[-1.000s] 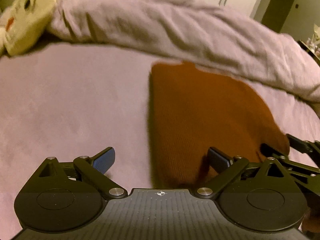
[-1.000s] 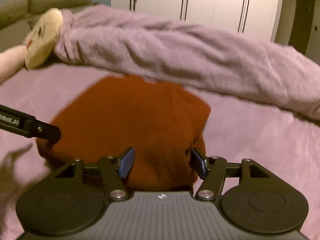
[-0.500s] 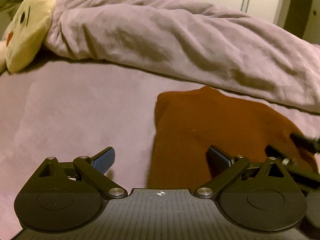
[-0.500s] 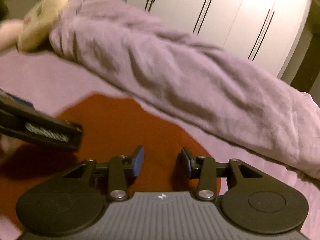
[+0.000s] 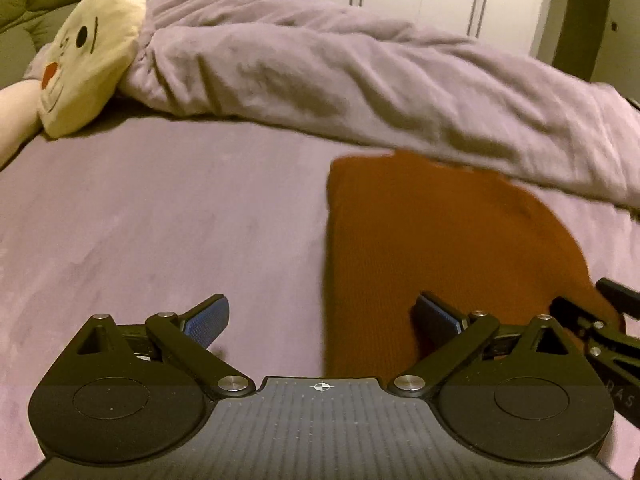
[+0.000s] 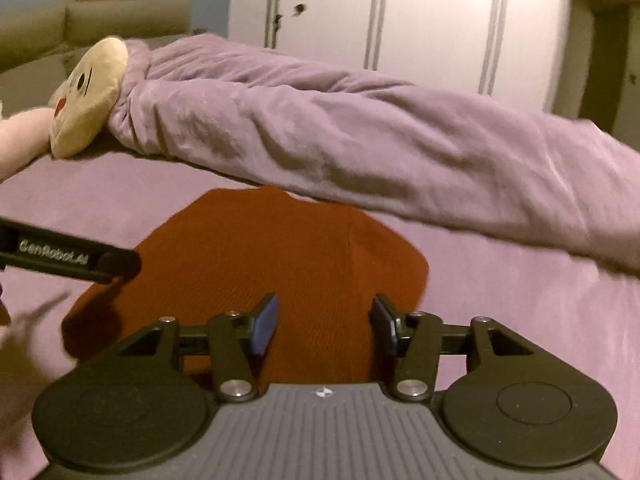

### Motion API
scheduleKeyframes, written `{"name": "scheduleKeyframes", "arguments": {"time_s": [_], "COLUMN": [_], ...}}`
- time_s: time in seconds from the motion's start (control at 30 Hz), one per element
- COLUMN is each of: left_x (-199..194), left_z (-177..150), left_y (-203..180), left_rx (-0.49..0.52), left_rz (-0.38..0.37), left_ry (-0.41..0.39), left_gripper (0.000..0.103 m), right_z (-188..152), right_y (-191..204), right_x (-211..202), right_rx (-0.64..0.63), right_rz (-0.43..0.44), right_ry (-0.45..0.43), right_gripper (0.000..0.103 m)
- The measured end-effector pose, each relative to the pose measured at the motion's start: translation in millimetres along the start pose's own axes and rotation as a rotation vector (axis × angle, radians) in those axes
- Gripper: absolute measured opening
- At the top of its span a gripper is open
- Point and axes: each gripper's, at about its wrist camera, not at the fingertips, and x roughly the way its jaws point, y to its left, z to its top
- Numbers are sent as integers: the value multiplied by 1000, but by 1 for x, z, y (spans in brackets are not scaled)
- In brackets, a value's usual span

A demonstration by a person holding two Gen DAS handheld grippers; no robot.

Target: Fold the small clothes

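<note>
Right wrist: both tongs (image 6: 324,326) gape over purple bedsheet (image 6: 520,320), white wardrobe (image 6: 432,20) behind.

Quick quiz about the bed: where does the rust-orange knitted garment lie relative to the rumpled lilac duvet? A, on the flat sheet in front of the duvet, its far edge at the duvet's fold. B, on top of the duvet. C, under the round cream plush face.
A: the rust-orange knitted garment lies flat on the lilac sheet, its far edge meeting the rumpled lilac duvet; the plush face sits far off to the left.
</note>
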Motion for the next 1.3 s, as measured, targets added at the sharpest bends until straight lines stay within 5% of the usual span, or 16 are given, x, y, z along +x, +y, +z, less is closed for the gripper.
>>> {"name": "scheduleKeyframes", "arguments": {"time_s": [0.23, 0.47, 0.53, 0.7, 0.9, 1.13, 1.3], "left_x": [16, -11, -32, -67, -89, -119, -128], "left_z": [-5, 1, -6, -44, -83, -65, -44], "left_y": [-6, -29, -33, -18, 11, 8, 2], "left_rx": [41, 214, 254, 206, 58, 139, 190], "left_rz": [18, 150, 184, 138, 55, 118, 58], "left_ry": [4, -18, -16, 134, 348, 258, 275], "left_gripper": [103, 103, 103, 103, 103, 103, 103], "right_z": [-9, 8, 8, -14, -46, -28, -11], "right_y": [18, 5, 6, 17, 33, 47, 49], "right_x": [15, 12, -6, -64, -114, -118, -130], "right_rx": [-142, -22, 5, 72, 137, 121, 173], "right_rz": [-88, -73, -103, -109, -80, -135, -82], "right_ry": [84, 187, 230, 311, 421, 610, 594], "right_gripper": [55, 66, 78, 99, 99, 99, 99]}}
